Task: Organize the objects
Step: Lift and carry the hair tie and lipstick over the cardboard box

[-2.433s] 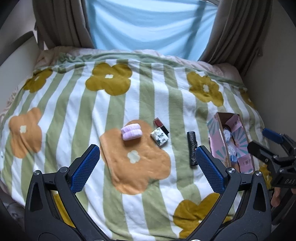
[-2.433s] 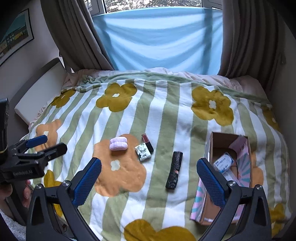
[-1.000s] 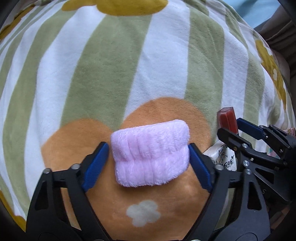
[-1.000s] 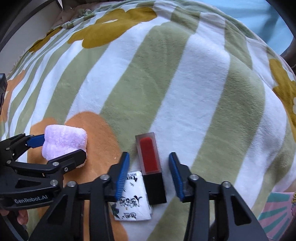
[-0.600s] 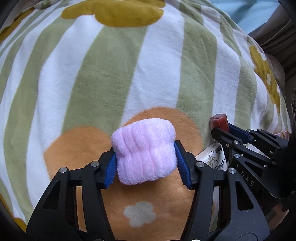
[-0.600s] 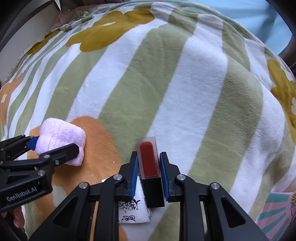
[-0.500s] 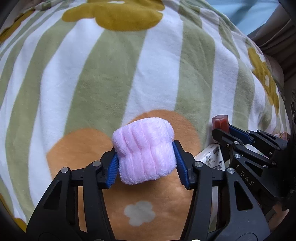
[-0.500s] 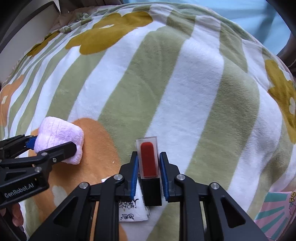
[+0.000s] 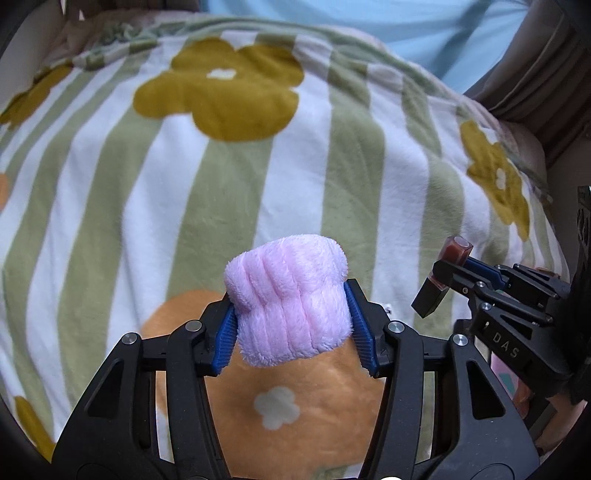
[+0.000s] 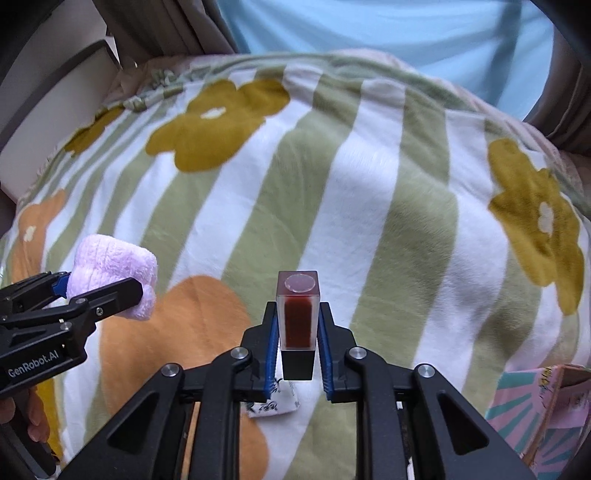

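My left gripper (image 9: 291, 325) is shut on a fluffy pink towel roll (image 9: 291, 299) and holds it above the flowered blanket (image 9: 236, 177). The roll also shows in the right wrist view (image 10: 114, 271), at the left. My right gripper (image 10: 297, 332) is shut on a red lipstick with a black base (image 10: 297, 314), held upright above the blanket. The lipstick also shows in the left wrist view (image 9: 443, 277), tilted, at the right. A small white printed packet (image 10: 271, 404) lies on the blanket under the right gripper.
The pink and teal patterned cardboard box (image 10: 546, 402) sits at the lower right on the blanket. A blue sheet (image 10: 388, 33) and brown curtains (image 9: 535, 74) stand behind the bed. A white headboard panel (image 10: 48, 110) is at the left.
Both grippers closed on their objects, the left on the pink roll and the right on the lipstick, and have lifted them up off the blanket.
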The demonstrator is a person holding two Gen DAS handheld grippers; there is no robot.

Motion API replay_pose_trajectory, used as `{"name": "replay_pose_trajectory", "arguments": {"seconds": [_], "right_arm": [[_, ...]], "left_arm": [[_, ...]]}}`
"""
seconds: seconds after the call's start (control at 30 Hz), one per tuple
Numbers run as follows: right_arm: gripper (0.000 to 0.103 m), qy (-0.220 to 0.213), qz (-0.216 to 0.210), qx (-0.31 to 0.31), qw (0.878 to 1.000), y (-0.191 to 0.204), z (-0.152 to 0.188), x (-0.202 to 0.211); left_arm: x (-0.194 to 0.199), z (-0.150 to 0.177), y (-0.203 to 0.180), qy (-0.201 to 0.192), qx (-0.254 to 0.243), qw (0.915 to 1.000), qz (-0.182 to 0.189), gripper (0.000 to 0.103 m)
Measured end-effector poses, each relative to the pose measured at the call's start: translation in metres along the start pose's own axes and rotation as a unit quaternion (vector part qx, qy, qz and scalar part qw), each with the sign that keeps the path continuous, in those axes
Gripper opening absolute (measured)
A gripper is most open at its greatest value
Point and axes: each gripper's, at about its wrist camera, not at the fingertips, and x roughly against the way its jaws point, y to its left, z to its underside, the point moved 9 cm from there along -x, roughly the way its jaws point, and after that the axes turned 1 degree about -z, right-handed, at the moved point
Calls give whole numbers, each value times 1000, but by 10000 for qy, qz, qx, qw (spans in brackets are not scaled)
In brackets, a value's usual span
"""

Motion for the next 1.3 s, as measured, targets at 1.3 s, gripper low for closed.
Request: {"name": "replay_pose_trajectory", "arguments": {"seconds": [1.3], "right_arm": [[18, -575, 22, -788, 9952, 49, 123, 253]], "left_arm": [[251, 110, -55, -808, -643, 9946, -113, 50]]}}
